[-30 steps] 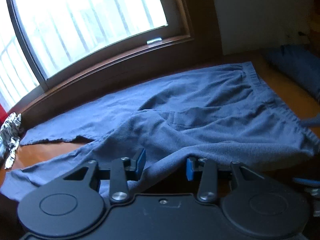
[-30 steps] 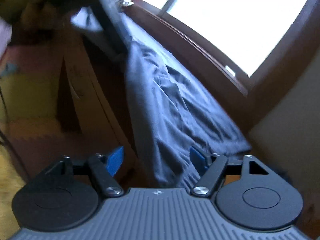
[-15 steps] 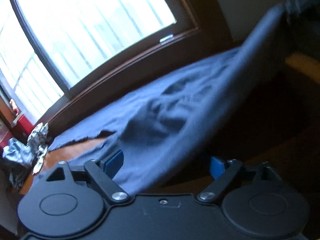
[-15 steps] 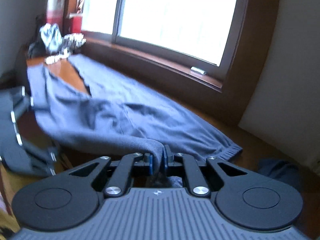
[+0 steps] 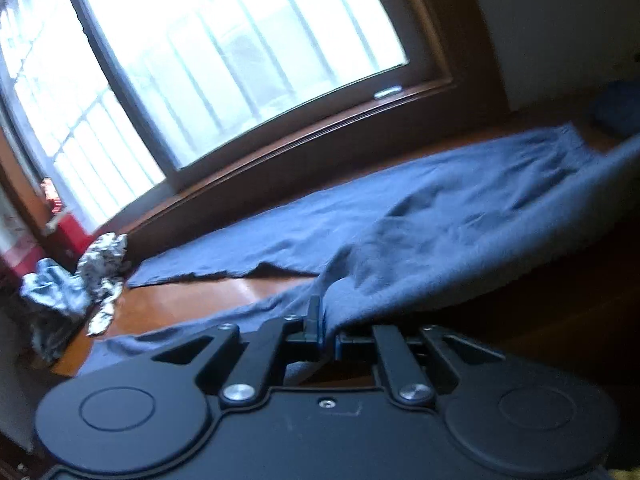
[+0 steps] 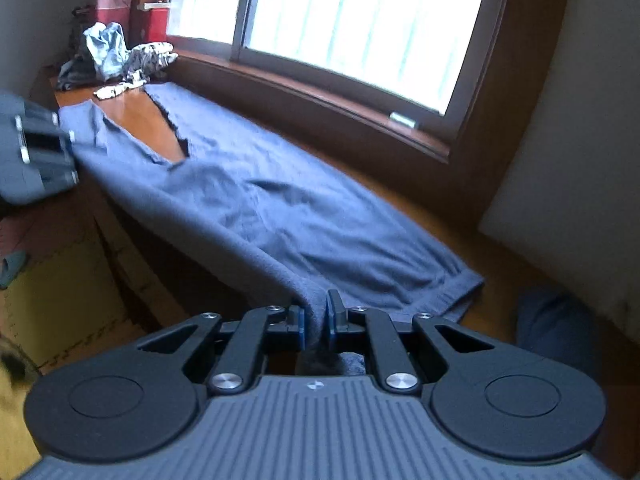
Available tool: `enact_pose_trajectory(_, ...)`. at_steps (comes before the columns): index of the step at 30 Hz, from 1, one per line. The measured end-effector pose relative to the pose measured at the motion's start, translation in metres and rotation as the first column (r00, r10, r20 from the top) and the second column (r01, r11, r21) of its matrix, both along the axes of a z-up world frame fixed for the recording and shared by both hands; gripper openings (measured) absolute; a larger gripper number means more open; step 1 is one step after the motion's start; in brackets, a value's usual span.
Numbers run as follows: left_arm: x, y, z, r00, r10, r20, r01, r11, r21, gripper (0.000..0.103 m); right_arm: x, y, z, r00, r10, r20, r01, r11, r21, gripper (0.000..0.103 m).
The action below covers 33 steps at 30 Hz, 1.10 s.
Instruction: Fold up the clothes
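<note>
A pair of blue trousers (image 5: 432, 224) lies stretched along a wooden window bench (image 5: 224, 296), with its near edge lifted off the bench. My left gripper (image 5: 326, 324) is shut on the near leg's edge. My right gripper (image 6: 316, 320) is shut on the waistband end of the trousers (image 6: 256, 208), with cloth bunched between its pads. The left gripper also shows in the right wrist view (image 6: 36, 156) at the far left, holding the same raised edge.
A pile of crumpled grey and patterned clothes (image 6: 116, 56) lies at the bench's far end, also seen in the left wrist view (image 5: 80, 280). A window frame (image 6: 340, 92) runs behind the bench. A dark blue garment (image 6: 556, 332) lies at the right. Yellow floor mats (image 6: 52, 304) lie below.
My left gripper has closed on the trouser leg's edge. Half a second before that, my right gripper closed on the waistband. The near edge is now lifted and stretched between both.
</note>
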<state>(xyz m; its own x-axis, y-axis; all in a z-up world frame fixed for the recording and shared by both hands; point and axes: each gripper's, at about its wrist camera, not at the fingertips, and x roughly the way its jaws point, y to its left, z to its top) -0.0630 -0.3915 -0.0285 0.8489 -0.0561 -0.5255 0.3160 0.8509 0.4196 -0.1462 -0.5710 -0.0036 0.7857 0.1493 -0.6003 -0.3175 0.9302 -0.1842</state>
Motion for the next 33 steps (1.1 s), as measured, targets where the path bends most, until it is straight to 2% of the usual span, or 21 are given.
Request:
enact_pose_trajectory(3,0.010,0.008,0.015,0.998,-0.067,0.015,0.067,0.998,0.017,0.005,-0.011,0.009,-0.001,0.999,-0.031,0.020,0.031,1.000,0.004,0.010)
enact_pose_trajectory(6,0.033,-0.002,0.034,0.995,-0.098,0.035,0.098,0.995,0.016,0.006,-0.010,0.011,0.010,0.996,-0.065,0.052,0.064,0.998,0.020,0.010)
enact_pose_trajectory(9,0.065,-0.022,0.045,0.993,-0.112,0.041,0.113,0.993,-0.018,0.006,0.006,0.003,0.026,0.995,-0.058,0.079,0.057,0.998,0.013,0.010)
enact_pose_trajectory(12,0.097,-0.054,0.043,0.989,-0.125,0.081,0.124,0.992,0.020,0.007,0.035,-0.016,0.036,0.994,-0.042,0.100,0.041,0.999,0.014,0.010)
enact_pose_trajectory(14,0.122,-0.080,0.033,0.989,-0.122,0.077,0.119,0.992,0.050,0.008,0.063,-0.032,0.035,0.994,-0.033,0.103,0.031,0.999,0.020,0.010)
enact_pose_trajectory(16,0.153,-0.104,0.020,0.992,-0.118,0.038,0.116,0.992,0.054,0.008,0.092,-0.048,0.032,0.994,-0.027,0.102,0.024,0.999,0.022,0.010)
enact_pose_trajectory(20,0.211,-0.153,-0.022,0.992,-0.125,-0.034,0.127,0.987,0.099,0.009,0.163,-0.083,-0.001,0.998,-0.046,0.029,0.045,0.998,0.047,0.012)
enact_pose_trajectory(21,0.225,-0.164,-0.037,0.991,-0.119,-0.064,0.125,0.986,0.109,0.010,0.185,-0.093,-0.016,0.998,-0.058,-0.027,0.060,0.996,0.060,0.020)
enact_pose_trajectory(22,0.237,-0.172,-0.052,0.989,-0.107,-0.105,0.119,0.986,0.114,0.010,0.199,-0.099,-0.029,0.994,-0.102,-0.046,0.104,0.994,0.044,0.026)
enact_pose_trajectory(23,0.250,-0.178,-0.066,0.985,-0.093,-0.148,0.111,0.987,0.118,0.010,0.213,-0.105,-0.042,0.987,-0.148,-0.061,0.150,0.988,0.026,0.040)
enact_pose_trajectory(24,0.257,-0.181,-0.076,0.980,-0.082,-0.181,0.106,0.987,0.125,0.010,0.220,-0.110,-0.051,0.977,-0.206,-0.061,0.206,0.978,0.009,0.050)
enact_pose_trajectory(25,0.265,-0.183,-0.086,0.975,-0.073,-0.211,0.102,0.986,0.132,0.010,0.224,-0.116,-0.055,0.962,-0.265,-0.060,0.266,0.964,0.003,0.050)
enact_pose_trajectory(27,0.271,-0.181,-0.098,0.966,-0.073,-0.248,0.108,0.986,0.130,0.010,0.217,-0.133,-0.055,0.939,-0.337,-0.068,0.342,0.937,0.078,0.050)
enact_pose_trajectory(29,0.271,-0.178,-0.101,0.966,-0.097,-0.240,0.134,0.980,0.144,0.010,0.201,-0.148,-0.052,0.924,-0.373,-0.081,0.381,0.903,0.200,0.050)
enact_pose_trajectory(33,0.273,-0.172,-0.096,0.955,-0.142,-0.259,0.185,0.971,0.149,0.010,0.186,-0.162,-0.055,0.875,-0.462,-0.144,0.484,0.816,0.316,0.050)
